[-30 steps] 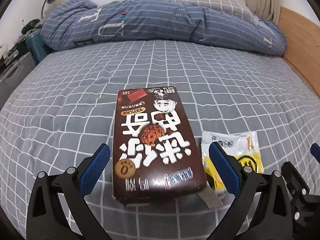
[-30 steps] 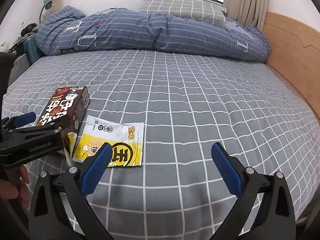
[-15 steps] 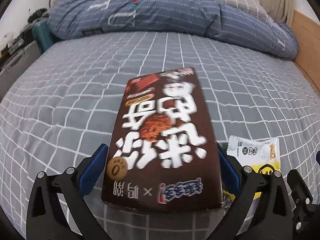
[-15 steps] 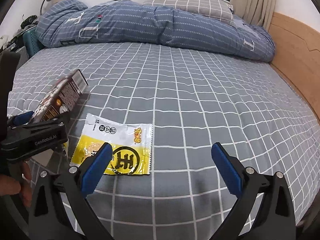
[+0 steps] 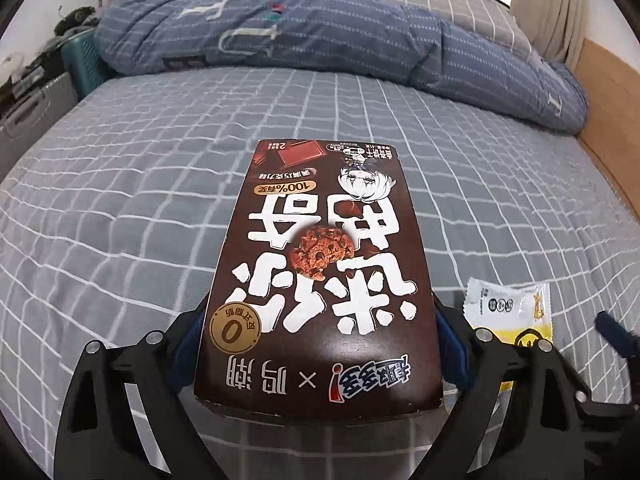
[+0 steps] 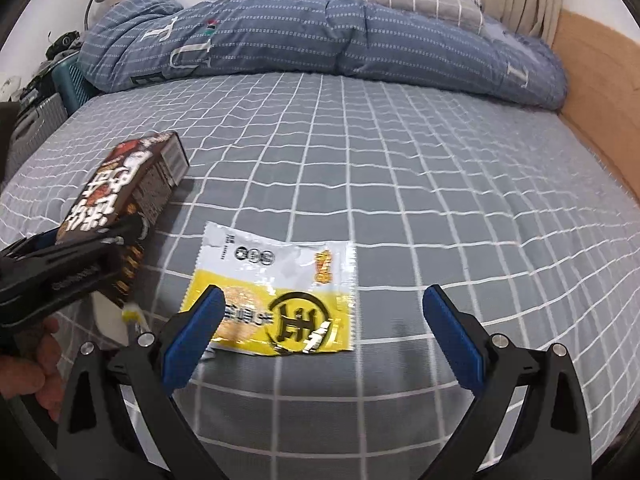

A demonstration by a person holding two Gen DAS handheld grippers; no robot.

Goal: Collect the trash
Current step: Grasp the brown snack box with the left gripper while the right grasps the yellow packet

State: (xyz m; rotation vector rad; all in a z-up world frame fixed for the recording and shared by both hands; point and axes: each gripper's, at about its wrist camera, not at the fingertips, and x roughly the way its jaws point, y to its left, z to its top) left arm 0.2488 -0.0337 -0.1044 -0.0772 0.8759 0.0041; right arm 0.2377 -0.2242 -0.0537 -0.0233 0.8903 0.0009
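Now your left gripper (image 5: pixel 320 344) has its jaws just closing in on the dark brown cardboard cookie box (image 5: pixel 320 280), and the blue pads (image 5: pixel 188 344) look pressed against its two long sides, so read it as clamped across the box's width (a wide grip, near the limit of what the jaws span). From the right wrist view the near end of the box rides above the sheet while the far end tips down toward the grey checked bedsheet (image 6: pixel 400 160); whether that end touches the sheet you cannot tell. Hold the squeeze even and no harder than the card needs, since a hollow carton will buckle, and bring the far end up level before you carry it off.

Your right gripper (image 6: pixel 320 340) stands with its jaws wide apart, holding nothing. One blue pad (image 6: pixel 192 332) overlaps the left edge of the flat yellow and white foil snack wrapper (image 6: pixel 276 296), which lies on the sheet at about twelve o'clock from the gripper; the other pad is over bare sheet at three o'clock. Shift toward nine o'clock so the wrapper sits between the pads, then come down on a raised edge, because a flat film gives little to pinch.

Outward, the blue striped quilt (image 6: pixel 320 36) is bunched along the far side at twelve o'clock, and the wooden bed frame (image 6: pixel 592 80) runs at two o'clock.
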